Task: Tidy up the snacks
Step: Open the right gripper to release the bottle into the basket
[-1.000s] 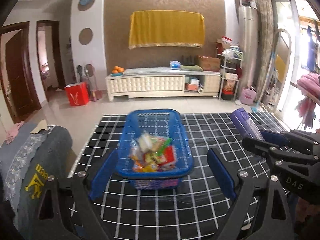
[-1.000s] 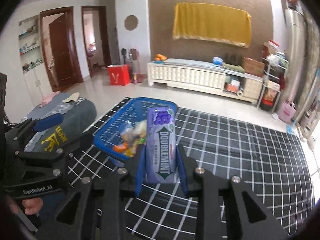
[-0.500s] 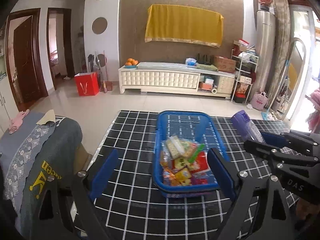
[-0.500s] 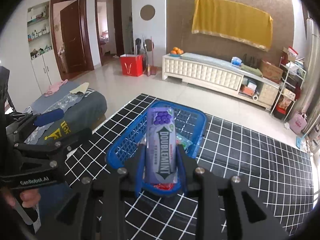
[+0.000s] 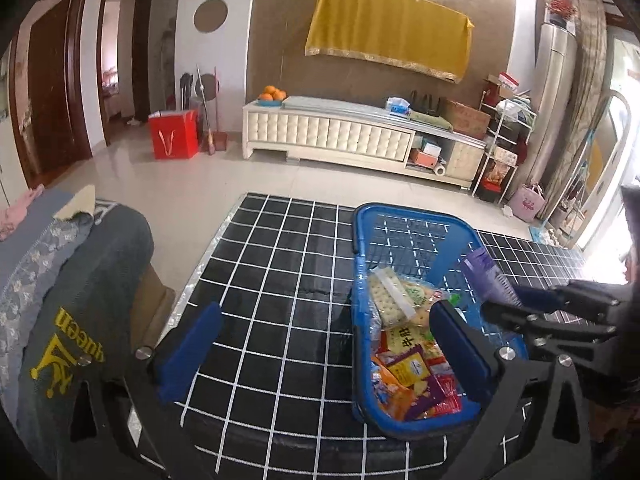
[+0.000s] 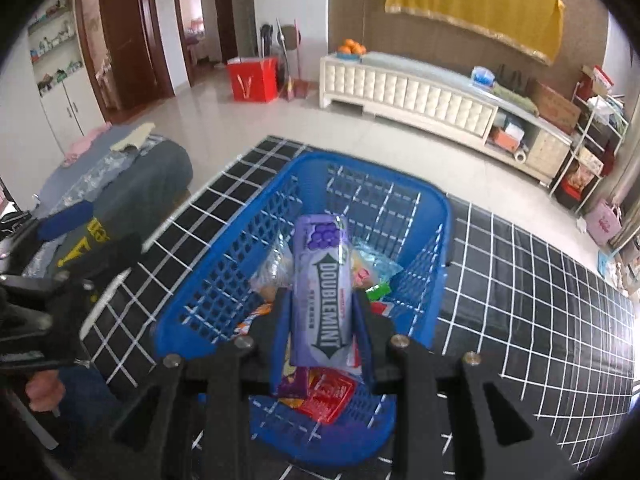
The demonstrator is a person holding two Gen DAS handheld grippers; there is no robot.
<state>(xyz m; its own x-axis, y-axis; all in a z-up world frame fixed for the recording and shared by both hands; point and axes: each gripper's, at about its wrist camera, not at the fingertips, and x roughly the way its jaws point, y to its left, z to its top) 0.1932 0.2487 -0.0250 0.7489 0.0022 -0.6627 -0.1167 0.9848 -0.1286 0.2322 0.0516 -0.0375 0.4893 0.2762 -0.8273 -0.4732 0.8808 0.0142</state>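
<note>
Only right wrist view shows DOUBLEMINT lettering on gum pack [image 6: 323, 304] above basket [image 6: 420, 200].

Room from my feed: brown textured wall [image 5: 280, 32] with a yellow cloth [image 5: 386, 26] hung on it, white tufted low cabinet [image 5: 328, 136] below, oranges [image 5: 273, 93] on its left end. Red paper bag [image 5: 173, 135] stood on the glossy tile floor [image 5: 192, 192] near the dark wood doors [image 5: 48, 92]. Wire shelf rack [image 5: 506, 136] sat at the cabinet's right end, pink bag [image 5: 528, 202] beside it. Strong daylight came in from the right side. Black grid-pattern mat [image 5: 280, 280] covered the foreground surface.
</note>
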